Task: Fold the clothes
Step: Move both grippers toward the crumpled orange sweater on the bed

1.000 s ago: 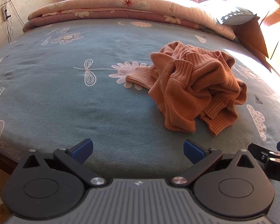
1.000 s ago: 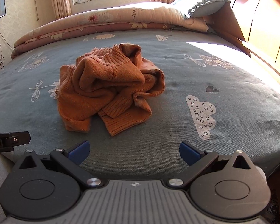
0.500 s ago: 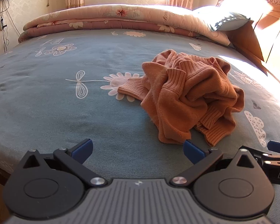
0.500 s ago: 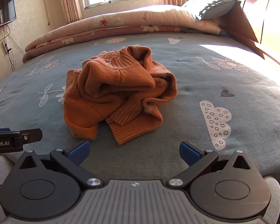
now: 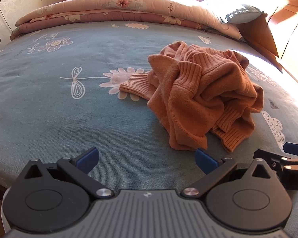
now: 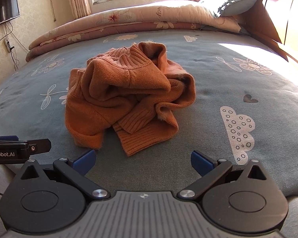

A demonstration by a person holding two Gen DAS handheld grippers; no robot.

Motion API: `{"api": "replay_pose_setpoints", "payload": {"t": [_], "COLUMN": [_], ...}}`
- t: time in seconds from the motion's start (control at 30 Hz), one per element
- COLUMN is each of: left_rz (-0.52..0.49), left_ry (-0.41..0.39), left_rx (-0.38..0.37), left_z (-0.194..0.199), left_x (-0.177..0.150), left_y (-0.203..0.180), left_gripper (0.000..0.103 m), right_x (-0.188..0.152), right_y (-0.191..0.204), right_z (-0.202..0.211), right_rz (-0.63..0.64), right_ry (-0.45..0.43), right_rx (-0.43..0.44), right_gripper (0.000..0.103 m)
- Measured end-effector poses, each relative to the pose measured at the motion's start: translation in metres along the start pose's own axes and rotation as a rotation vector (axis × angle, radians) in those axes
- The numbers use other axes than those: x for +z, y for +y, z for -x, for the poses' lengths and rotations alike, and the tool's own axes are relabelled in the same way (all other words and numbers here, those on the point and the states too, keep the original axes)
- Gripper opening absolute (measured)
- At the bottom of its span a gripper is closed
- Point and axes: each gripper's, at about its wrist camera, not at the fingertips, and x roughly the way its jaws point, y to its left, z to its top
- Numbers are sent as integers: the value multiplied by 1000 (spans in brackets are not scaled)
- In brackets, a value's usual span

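left gripper [image 5: 147,158]: jaws spread wide, nothing held; hung over the near edge of the bed, just short of the sweater
right gripper [image 6: 143,159]: jaws spread wide too, nothing clamped; seen level with the left one, ribbed hem straight ahead
near hem [image 6: 138,141]: ribbed band laid toward both grippers, closest part of the garment; if only the top layer is pinched, the whole heap would likely be dragged rather than opened out
sweater [image 5: 204,97]: orange knit, crumpled in a heap on the blue sheet, right of centre in the left view; not folded as it lies
sleeve cuff [image 5: 135,85]: stuck out to the left side of the heap, flat on the flower print; sleeve could be mistaken for hem, and a grab there would leave the body bunched
layers: body, sleeves and collar are tangled, which is which cannot be fully told; two layers could be caught at once and a twist locked in
knit: judged thick and stretchy; a narrow pinch may slip out under its own weight when lifted
bed [image 6: 218,75]: soft surface, sheet could be nipped along with the knit if the jaws are pushed down too deep
bed edge: heap lies near the near edge; a pull toward the person could slide it off
quilt [image 6: 129,22]: rolled along the far side, well apart from the sweater; room to spread is limited on that side only
sun patch [image 6: 246,48]: glare at far right, edges may be misjudged there
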Motion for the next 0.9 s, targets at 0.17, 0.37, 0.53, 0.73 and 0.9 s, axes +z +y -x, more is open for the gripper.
{"api": "replay_pose_setpoints", "payload": {"t": [0.17,0.37,0.53,0.73,0.9], "left_rz": [-7,23,2,-74,-74], "left_ry": [-57,-28,-4,-20,-50], "left_rx": [-22,7,46,70,5], "left_z": [1,-3,-2,0,-8], "left_x": [6,8,9,18,26], "left_y": [5,6,-4,-24,-34], "left_gripper": [102,102,102,102,102], "right_x": [7,12,10,9,7], "right_y": [5,5,-2,-21,-31], "right_z": [4,-7,-17,-16,-21], "right_rz": [33,44,39,-14,-29], "right_ry": [8,11,18,-17,-13], "right_rx": [-59,-36,28,96,100], "right_gripper": [103,103,103,103,103]}}
